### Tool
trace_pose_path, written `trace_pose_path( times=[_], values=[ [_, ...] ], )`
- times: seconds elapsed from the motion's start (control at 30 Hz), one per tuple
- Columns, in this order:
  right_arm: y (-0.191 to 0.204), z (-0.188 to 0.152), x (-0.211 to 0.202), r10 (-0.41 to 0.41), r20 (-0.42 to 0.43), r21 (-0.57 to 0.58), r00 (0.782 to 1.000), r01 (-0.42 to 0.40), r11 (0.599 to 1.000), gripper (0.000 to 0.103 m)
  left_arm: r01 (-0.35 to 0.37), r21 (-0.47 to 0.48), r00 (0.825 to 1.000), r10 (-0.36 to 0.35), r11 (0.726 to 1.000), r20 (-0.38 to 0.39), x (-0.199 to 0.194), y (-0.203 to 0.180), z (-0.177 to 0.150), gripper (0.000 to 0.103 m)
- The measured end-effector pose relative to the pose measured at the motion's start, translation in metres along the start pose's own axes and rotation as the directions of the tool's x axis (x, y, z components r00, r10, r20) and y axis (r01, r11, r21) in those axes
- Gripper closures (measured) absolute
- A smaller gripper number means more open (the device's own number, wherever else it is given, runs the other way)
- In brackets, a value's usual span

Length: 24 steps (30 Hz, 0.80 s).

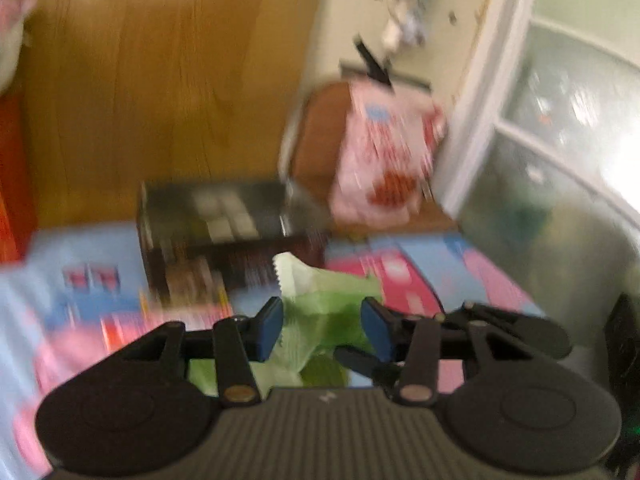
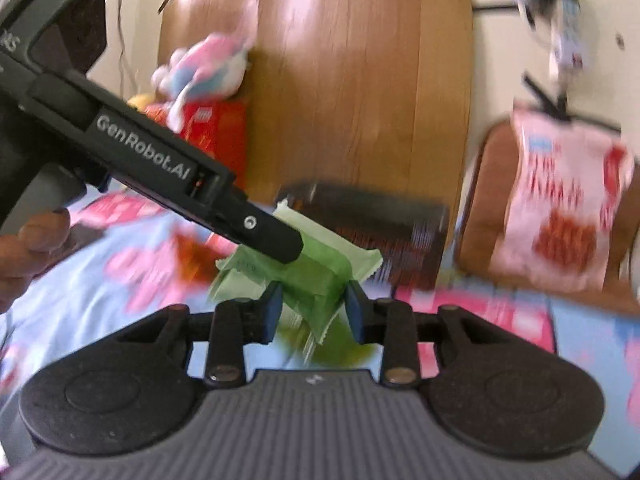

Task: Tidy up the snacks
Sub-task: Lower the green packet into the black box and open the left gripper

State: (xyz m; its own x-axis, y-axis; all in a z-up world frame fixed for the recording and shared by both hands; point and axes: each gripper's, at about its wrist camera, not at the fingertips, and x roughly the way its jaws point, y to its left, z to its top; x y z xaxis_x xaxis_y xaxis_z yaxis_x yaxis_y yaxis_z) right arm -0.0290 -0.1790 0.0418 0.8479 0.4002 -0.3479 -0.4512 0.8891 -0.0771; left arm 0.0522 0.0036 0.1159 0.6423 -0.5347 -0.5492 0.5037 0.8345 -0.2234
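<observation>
A green snack packet (image 1: 320, 312) sits between the blue pads of my left gripper (image 1: 322, 326), held above the bed. In the right wrist view the same green packet (image 2: 316, 280) lies between the pads of my right gripper (image 2: 314, 308), which close on its sides. The left gripper's black finger (image 2: 276, 236) reaches in from the upper left and presses on the packet's top. A dark box (image 1: 224, 232) stands just behind the packet; it also shows in the right wrist view (image 2: 372, 224). Both views are blurred.
A pink snack bag (image 1: 384, 156) leans on a brown chair (image 1: 316, 136) at the right. A wooden headboard (image 1: 168, 80) rises behind the patterned bedsheet (image 1: 460, 264). A plush toy (image 2: 208, 68) and a red box (image 2: 216, 132) sit at the left. A glass door (image 1: 560, 120) is at the far right.
</observation>
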Motion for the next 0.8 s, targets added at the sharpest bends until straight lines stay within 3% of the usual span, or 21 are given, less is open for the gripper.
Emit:
trace_pose_path(
  times=[0.2, 0.3, 0.37, 0.47, 0.53, 0.7, 0.8],
  values=[
    [-0.027, 0.046, 0.089, -0.021, 0.008, 0.023, 1.0, 0.02, 1.0, 0.067, -0.082, -0.023, 0.995, 0.083, 0.996, 0.06, 0.041, 0.032, 0.057, 0.059],
    [-0.033, 0.057, 0.129, -0.026, -0.027, 0.047, 0.999, 0.028, 0.998, 0.063, -0.198, -0.033, 0.978, 0.199, 0.98, 0.06, 0.065, 0.049, 0.067, 0.047],
    [-0.036, 0.059, 0.143, -0.017, -0.033, 0.085, 0.999, 0.02, 0.996, 0.057, -0.251, -0.057, 0.967, 0.253, 0.966, 0.03, 0.067, 0.063, 0.066, 0.048],
    [-0.04, 0.055, 0.129, 0.0, -0.024, 0.152, 1.0, 0.004, 0.988, 0.057, -0.193, -0.139, 0.977, 0.203, 0.971, 0.06, 0.04, 0.088, 0.052, 0.046],
    [-0.044, 0.044, 0.108, 0.057, -0.005, 0.203, 0.998, -0.055, 0.978, 0.057, -0.204, -0.181, 0.974, 0.218, 0.962, 0.062, 0.022, 0.105, 0.035, 0.043],
    [-0.031, 0.007, 0.096, 0.188, -0.123, 0.26, 0.974, -0.152, 0.954, 0.057, -0.277, -0.276, 0.961, 0.272, 0.921, -0.058, 0.017, 0.137, -0.003, 0.043],
    [-0.031, -0.002, 0.107, 0.237, -0.165, 0.345, 0.958, -0.169, 0.923, 0.057, -0.255, -0.315, 0.965, 0.222, 0.914, -0.137, 0.034, 0.142, -0.016, 0.045]
  ],
)
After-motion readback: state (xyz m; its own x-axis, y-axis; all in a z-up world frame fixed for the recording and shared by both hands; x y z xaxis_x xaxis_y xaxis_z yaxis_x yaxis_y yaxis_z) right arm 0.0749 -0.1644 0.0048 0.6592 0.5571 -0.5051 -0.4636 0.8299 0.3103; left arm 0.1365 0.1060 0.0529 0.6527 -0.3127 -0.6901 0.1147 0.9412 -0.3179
